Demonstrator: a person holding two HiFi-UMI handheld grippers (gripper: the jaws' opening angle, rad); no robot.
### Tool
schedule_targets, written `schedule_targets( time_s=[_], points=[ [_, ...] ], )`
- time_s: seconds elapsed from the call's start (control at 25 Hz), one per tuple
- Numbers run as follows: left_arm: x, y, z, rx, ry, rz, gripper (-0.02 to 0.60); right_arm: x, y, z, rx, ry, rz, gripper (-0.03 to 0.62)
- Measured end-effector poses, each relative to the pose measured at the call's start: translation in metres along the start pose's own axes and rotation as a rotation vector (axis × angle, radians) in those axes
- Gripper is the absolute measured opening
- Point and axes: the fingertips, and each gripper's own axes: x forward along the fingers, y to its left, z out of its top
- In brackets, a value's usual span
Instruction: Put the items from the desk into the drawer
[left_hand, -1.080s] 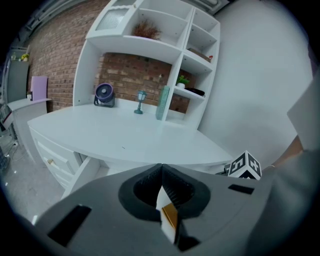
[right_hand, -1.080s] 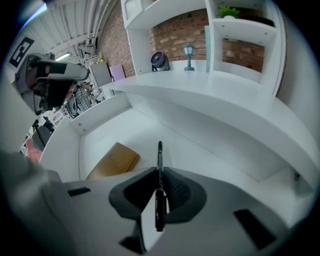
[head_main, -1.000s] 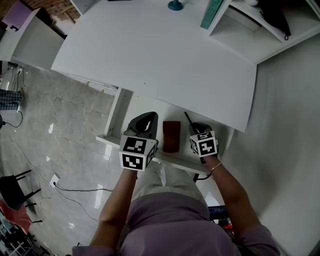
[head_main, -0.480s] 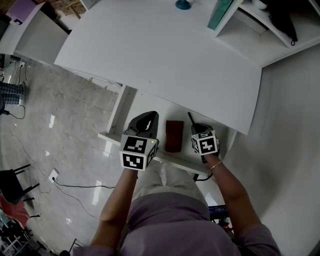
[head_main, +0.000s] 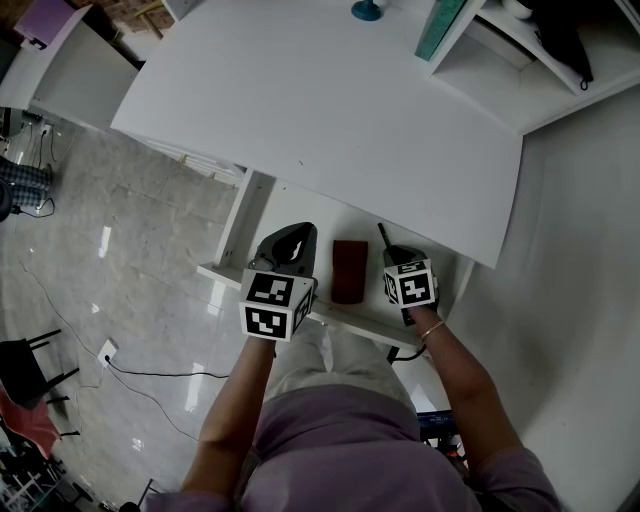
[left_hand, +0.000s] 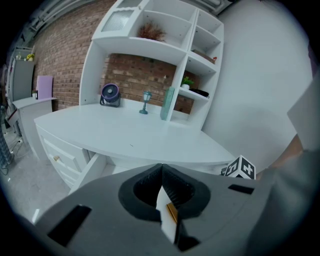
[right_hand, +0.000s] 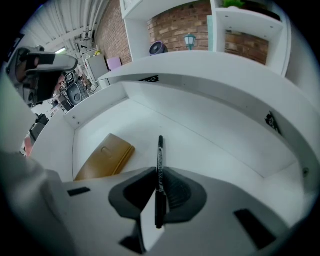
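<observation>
An open white drawer (head_main: 300, 212) sticks out from under the white desk (head_main: 320, 110). A brown flat case (head_main: 348, 271) lies in its middle, and shows as a tan case (right_hand: 106, 156) on the drawer floor (right_hand: 210, 145) in the right gripper view. My right gripper (head_main: 400, 262) hangs over the drawer's right part, shut on a black pen (right_hand: 159, 165) that points forward past the jaws (head_main: 381, 237). My left gripper (head_main: 287, 248) is over the drawer's left part, jaws shut (left_hand: 161, 167) with nothing between them.
On the desk's far side stand a blue fan (left_hand: 110, 94), a small blue goblet (left_hand: 145, 102) and a teal box (left_hand: 167, 103) beside a white shelf unit (head_main: 520, 60). A side drawer stack (left_hand: 57, 159) is at the left. Cables lie on the floor (head_main: 130, 370).
Only the head view has shifted slightly. Both grippers keep their places over the drawer, the pen still held.
</observation>
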Motion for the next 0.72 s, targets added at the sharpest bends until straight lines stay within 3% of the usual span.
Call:
schedule_targets(
  time_s=[0.32, 0.72],
  points=[
    [-0.003, 0.000, 0.002, 0.017, -0.009, -0.006, -0.002, -0.014, 0.003, 0.006, 0.031, -0.043, 0.010, 0.083],
    [-0.004, -0.006, 0.014, 0.046, -0.025, -0.042, -0.002, -0.073, 0.007, 0.040, 0.120, -0.244, -0.009, 0.041]
  ],
)
